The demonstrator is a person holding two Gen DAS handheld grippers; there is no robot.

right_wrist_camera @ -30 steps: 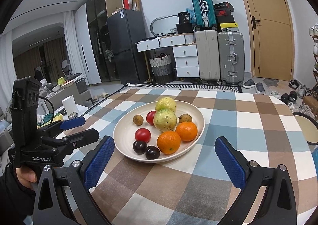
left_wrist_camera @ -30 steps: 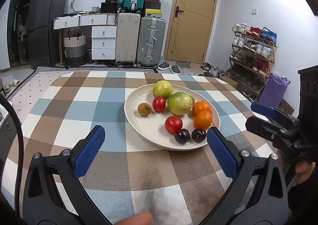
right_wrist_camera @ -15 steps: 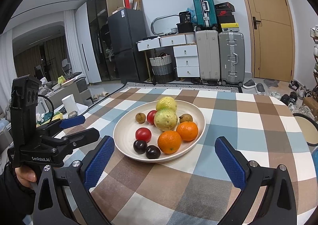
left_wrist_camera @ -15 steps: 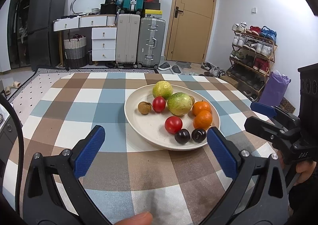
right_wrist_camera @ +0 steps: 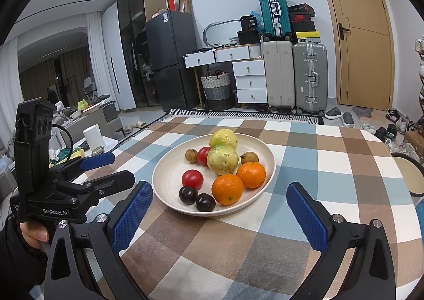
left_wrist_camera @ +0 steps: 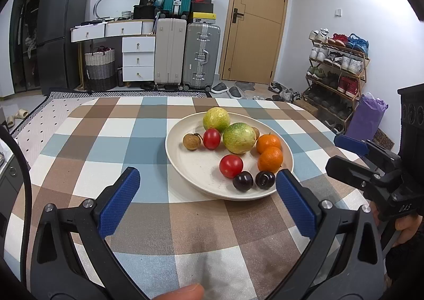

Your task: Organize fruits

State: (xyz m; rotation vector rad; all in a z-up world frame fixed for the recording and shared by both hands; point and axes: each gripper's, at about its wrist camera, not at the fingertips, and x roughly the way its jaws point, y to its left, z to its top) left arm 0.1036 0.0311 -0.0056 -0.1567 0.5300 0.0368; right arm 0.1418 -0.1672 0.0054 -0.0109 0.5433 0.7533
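Note:
A cream plate (left_wrist_camera: 190, 167) sits on the checked tablecloth and holds all the fruit. On it are two green-yellow fruits (left_wrist_camera: 239, 137), two oranges (left_wrist_camera: 270, 159), two red tomatoes (left_wrist_camera: 230, 165), two dark cherries (left_wrist_camera: 242, 181) and brown longans (left_wrist_camera: 191, 141). My left gripper (left_wrist_camera: 206, 180) is open just in front of the plate's near rim, with nothing between its fingers. My right gripper (right_wrist_camera: 219, 190) is open before the same plate (right_wrist_camera: 172, 175), near the oranges (right_wrist_camera: 227, 189). Each tool shows in the other's view: the right gripper (left_wrist_camera: 332, 152), the left gripper (right_wrist_camera: 123, 167).
The checked table (left_wrist_camera: 106, 140) stretches left of the plate. A round stool top (right_wrist_camera: 409, 175) lies off the table's right edge. A white cup (right_wrist_camera: 93, 135) stands on a low side table at left. Suitcases (left_wrist_camera: 201, 56), drawers, a door and a shoe rack (left_wrist_camera: 336, 69) line the far walls.

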